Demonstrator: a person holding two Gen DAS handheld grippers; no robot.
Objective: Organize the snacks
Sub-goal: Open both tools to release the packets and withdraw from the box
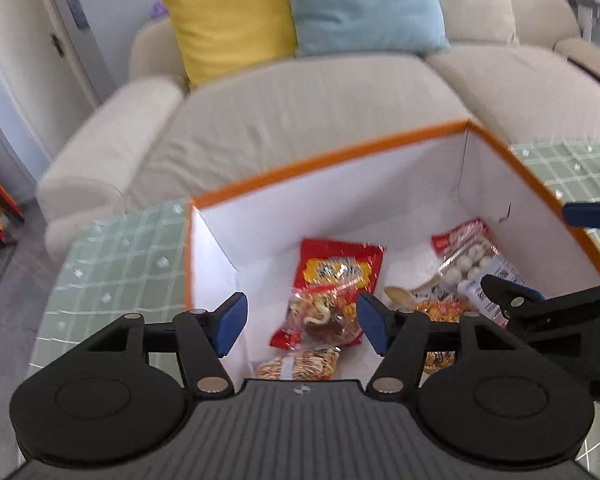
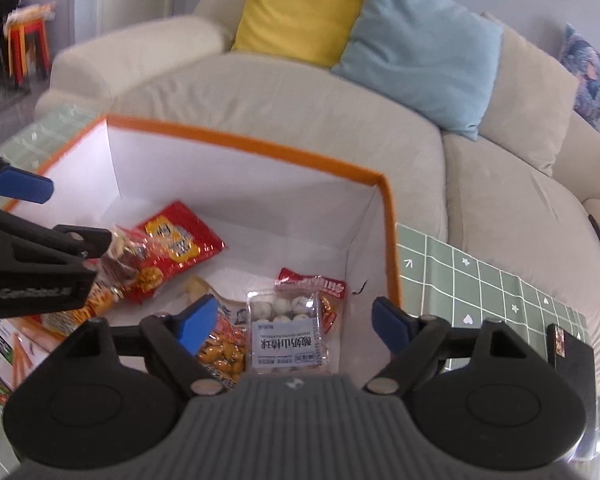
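1. Both my tools hang above the orange-rimmed storage box (image 1: 380, 140). My left gripper (image 1: 302, 320) has its blue pads spread wide with nothing between them; my right gripper (image 2: 296, 320) is likewise wide apart and empty.

2. The snacks lie on the white floor of the box: a red crinkly packet (image 1: 336, 268), a clear wrapped pastry (image 1: 320, 316) lying on its lower end, a clear tray of white balls (image 2: 284, 332) with a printed label, and an orange bag of nuts (image 2: 224, 352) partly under my right tool's left finger.

3. I judge the step in hand to be the end of a drop-off: both tools are empty over the box, with packets lying below them.

4. The next move, as I read it, calls for swinging clear of the tall walls and going to whatever remains on the table. A flat box with stick pictures (image 2: 8, 348) shows at the lower left of the right wrist view, apparently outside the storage box.

5. Materials: the box looks like stiff fabric-covered board, smooth white inside, with an orange band on the rim. The packets are glossy film, wrinkled and slippery-looking; the tray seems rigid plastic.

6. The green checked tablecloth (image 2: 480, 280) looks glossy; the cream sofa (image 1: 300, 92) behind is soft and matte.
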